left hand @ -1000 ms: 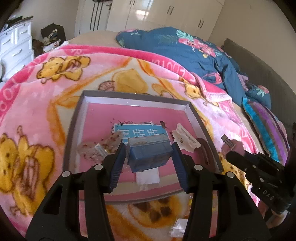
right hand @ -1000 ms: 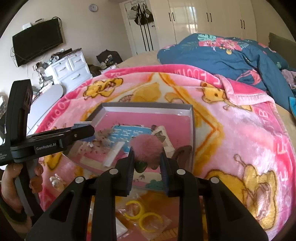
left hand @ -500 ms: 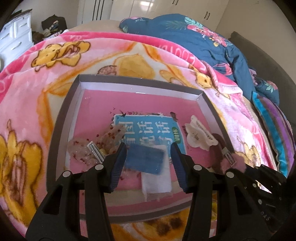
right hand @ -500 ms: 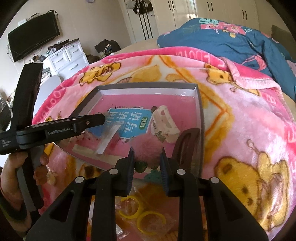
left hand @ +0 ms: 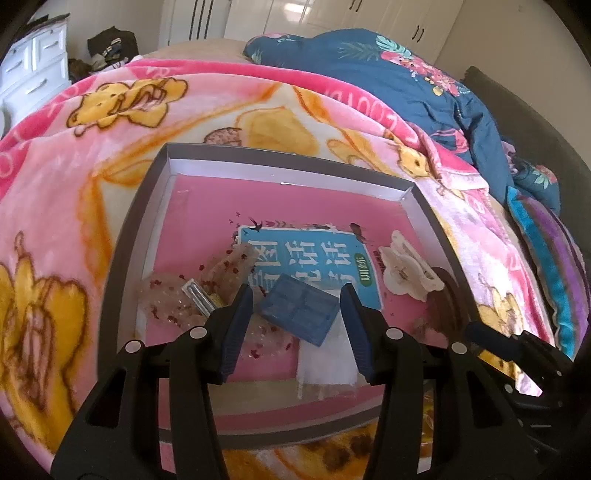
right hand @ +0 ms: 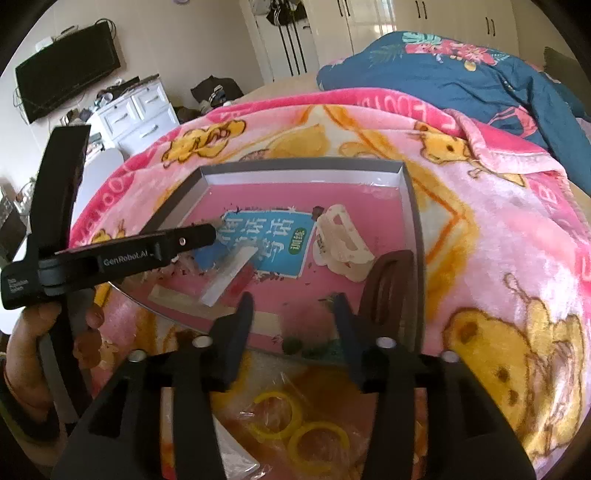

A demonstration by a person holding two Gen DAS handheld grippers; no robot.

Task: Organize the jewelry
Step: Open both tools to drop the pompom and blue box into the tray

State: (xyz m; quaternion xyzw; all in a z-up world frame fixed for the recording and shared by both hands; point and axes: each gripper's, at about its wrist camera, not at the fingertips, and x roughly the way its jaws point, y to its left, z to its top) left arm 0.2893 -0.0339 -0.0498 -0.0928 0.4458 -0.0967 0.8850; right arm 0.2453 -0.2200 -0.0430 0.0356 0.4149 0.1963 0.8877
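White wardrobe doors (left hand: 332,14) line the back of the bedroom, and we see a bed covered with a pink cartoon blanket (left hand: 92,177) and a dark blue floral duvet (left hand: 388,77) bunched at one o'clock. On the blanket sits a shallow grey tray (left hand: 122,258) with a pink floor and a blue printed card (left hand: 306,258) lying flat near its middle.

Our left gripper (left hand: 297,321) hangs over the near part of the tray with its jaws parted. A small blue box (left hand: 299,314) lies tilted between them on a white paper packet (left hand: 325,362), and the pads stand clear of its sides, so it is released. At nine o'clock from the box lies a clear pouch speckled with red (left hand: 166,299) and a silver clip (left hand: 197,295). At three o'clock rests a cream flower hair claw (left hand: 406,273), with a brown hair clip (left hand: 447,295) just beyond it against the tray's right wall.

From the right wrist view, our right gripper (right hand: 295,314) is opening over the tray's near right corner. A blurred pink fluffy piece (right hand: 310,317) with a dark green bit below it lies between the fingers; we cannot tell whether the pads touch it. The brown hair clip (right hand: 388,284) stands at two o'clock from it. Below the tray's near edge, at six o'clock, a clear bag holds yellow rings (right hand: 295,424). A hand (right hand: 33,354) grips the left gripper's handle at nine o'clock.
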